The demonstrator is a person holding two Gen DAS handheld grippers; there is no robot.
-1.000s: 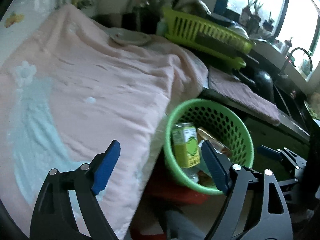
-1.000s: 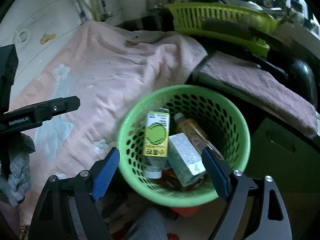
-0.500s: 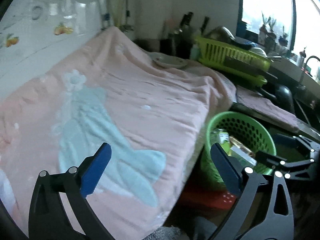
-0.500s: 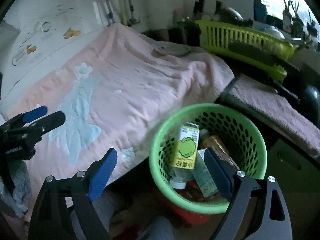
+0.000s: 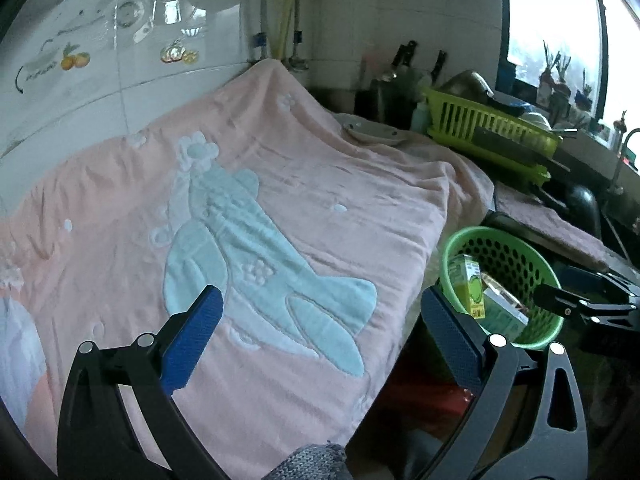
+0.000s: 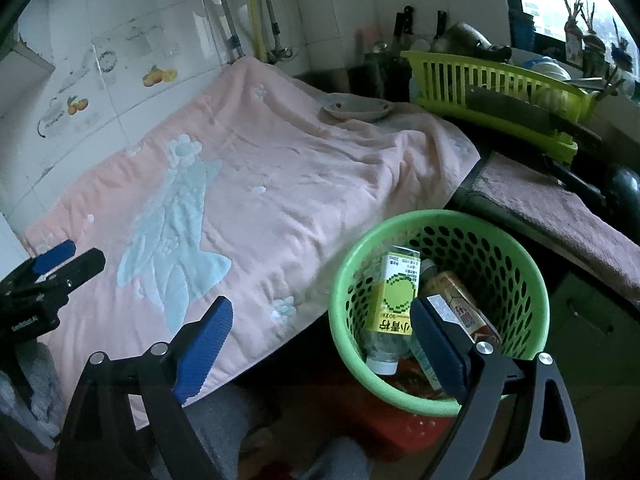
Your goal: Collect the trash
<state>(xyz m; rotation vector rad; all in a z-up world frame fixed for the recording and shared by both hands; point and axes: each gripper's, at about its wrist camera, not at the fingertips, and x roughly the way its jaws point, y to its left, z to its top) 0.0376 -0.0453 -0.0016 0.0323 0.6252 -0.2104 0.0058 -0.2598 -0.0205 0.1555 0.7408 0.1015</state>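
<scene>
A green perforated basket (image 6: 516, 256) stands beside the counter's front edge, on something red. It holds a yellow-green drink carton (image 6: 394, 294), a clear bottle, a brown packet (image 6: 456, 300) and other trash. It also shows in the left wrist view (image 5: 532, 248), with the carton (image 5: 468, 284). My left gripper (image 5: 320, 332) is open and empty over the pink towel (image 5: 280, 208). My right gripper (image 6: 324, 340) is open and empty, its right finger in front of the basket's near side. The pink towel (image 6: 260, 184) covers the counter.
A white plate (image 6: 356, 107) lies at the towel's far end. A lime dish rack (image 6: 496, 84) and knives stand behind it. A mauve cloth (image 6: 560, 204) lies on the dark counter right of the basket. Tiled wall runs on the left.
Both grippers have pulled back and up from the basket. The left one has swung left over the towel. Both stay open and empty.
</scene>
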